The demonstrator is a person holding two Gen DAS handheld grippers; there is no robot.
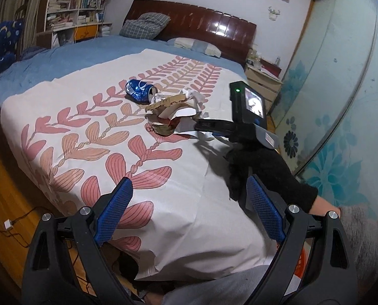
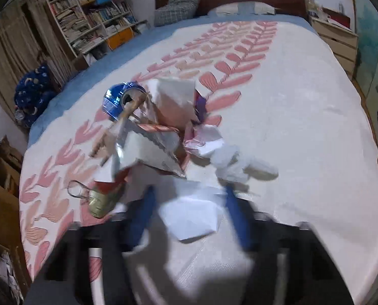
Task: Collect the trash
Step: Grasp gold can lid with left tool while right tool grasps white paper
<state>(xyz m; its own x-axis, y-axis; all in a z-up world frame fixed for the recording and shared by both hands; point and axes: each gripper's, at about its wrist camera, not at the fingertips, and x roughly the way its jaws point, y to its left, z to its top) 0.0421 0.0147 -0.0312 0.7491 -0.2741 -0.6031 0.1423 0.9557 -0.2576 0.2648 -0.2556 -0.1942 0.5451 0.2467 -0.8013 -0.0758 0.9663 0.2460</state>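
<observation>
A heap of trash lies on the leaf-patterned bedspread [image 1: 163,178]: a crushed blue can [image 1: 139,90], torn cardboard and packaging [image 1: 168,106], crumpled white paper [image 2: 229,160] and a small tan jar lid or cup [image 2: 100,203]. My left gripper [image 1: 189,200] is open and empty above the bed's near edge, well short of the heap. My right gripper [image 2: 189,203] is open, its blurred blue fingers either side of a white paper sheet [image 2: 191,216] at the heap's near edge. The right gripper also shows in the left wrist view [image 1: 201,124], at the heap.
A dark wooden headboard [image 1: 201,23], pillows [image 1: 145,25] and a blue sheet are at the far end. A bookshelf [image 1: 74,2] stands at the left, a nightstand [image 1: 262,81] and a sliding glass door [image 1: 341,101] at the right. Cables lie on the wooden floor [image 1: 8,223].
</observation>
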